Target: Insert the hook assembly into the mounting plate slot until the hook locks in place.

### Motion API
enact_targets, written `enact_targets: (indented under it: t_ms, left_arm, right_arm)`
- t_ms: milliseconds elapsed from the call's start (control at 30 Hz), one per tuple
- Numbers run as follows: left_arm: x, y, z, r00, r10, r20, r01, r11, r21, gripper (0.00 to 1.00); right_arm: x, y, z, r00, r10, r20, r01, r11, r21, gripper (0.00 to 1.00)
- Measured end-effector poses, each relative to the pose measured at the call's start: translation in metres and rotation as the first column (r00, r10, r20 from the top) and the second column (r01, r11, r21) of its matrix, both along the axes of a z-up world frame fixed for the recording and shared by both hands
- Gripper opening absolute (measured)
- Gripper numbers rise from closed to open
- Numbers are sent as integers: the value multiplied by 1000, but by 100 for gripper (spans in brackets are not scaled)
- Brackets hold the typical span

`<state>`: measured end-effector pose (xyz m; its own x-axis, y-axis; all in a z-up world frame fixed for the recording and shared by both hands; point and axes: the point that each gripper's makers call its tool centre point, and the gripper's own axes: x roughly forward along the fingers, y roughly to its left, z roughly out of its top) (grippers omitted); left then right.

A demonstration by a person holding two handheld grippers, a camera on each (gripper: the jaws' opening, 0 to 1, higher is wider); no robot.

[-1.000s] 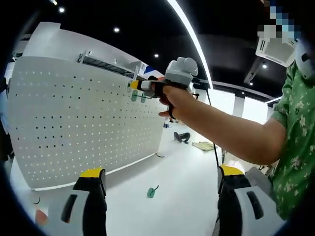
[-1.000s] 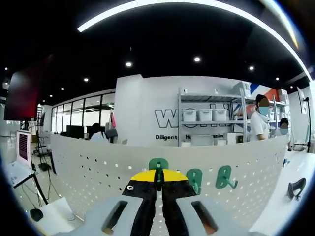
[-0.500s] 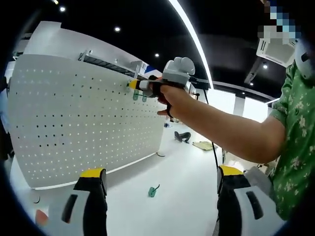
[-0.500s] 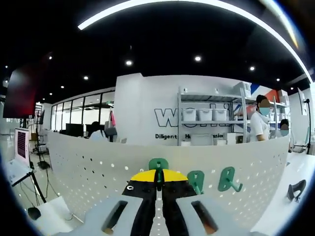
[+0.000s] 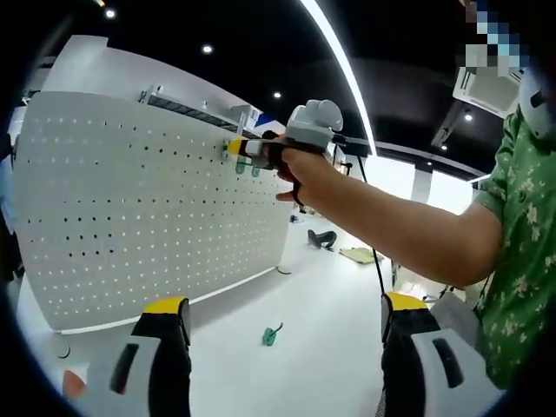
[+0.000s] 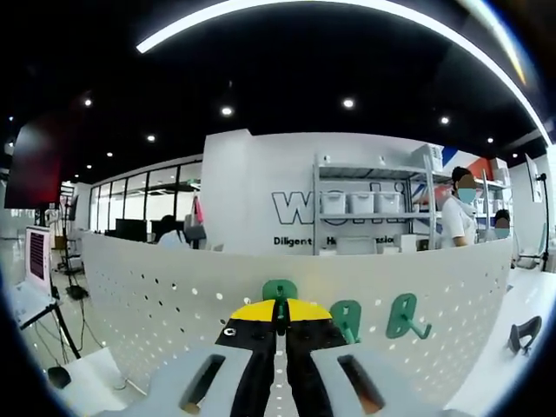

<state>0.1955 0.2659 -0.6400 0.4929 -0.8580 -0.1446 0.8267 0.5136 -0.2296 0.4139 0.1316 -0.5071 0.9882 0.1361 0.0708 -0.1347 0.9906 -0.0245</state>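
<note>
Brightly and evenly lit from a curved ceiling light strip (image 6: 347, 9) and small recessed spotlights (image 6: 227, 111) against a dark ceiling. Strong fisheye bending toward the edges, bowing the white pegboard (image 5: 148, 200). Sharp mid-frame, faint shadows, no harsh glare.

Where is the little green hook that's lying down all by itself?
In the left gripper view, the loose green hook lies on the white table, low centre, in front of the pegboard.

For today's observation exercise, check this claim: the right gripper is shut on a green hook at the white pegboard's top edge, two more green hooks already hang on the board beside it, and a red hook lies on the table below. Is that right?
Not quite. The loose hook on the table is green, not red, as the left gripper view shows. The rest holds: the right gripper is shut on a green hook at the pegboard's top edge, with two more green hooks hanging beside it.
</note>
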Motion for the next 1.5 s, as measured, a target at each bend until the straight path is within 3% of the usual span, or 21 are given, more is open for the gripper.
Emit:
enact_targets:
  t_ms: [400, 1500]
  left_arm:
    - [0, 0, -2, 1000, -8, -2, 8, 1000, 3, 91]
    - [0, 0, -6, 1000, -20, -9, 20, 1000, 15, 89]
  right_arm:
    - [1, -1, -3, 1000, -8, 0, 8, 1000, 6, 1]
    - [2, -3, -8, 996, -14, 88, 9, 999, 49, 0]
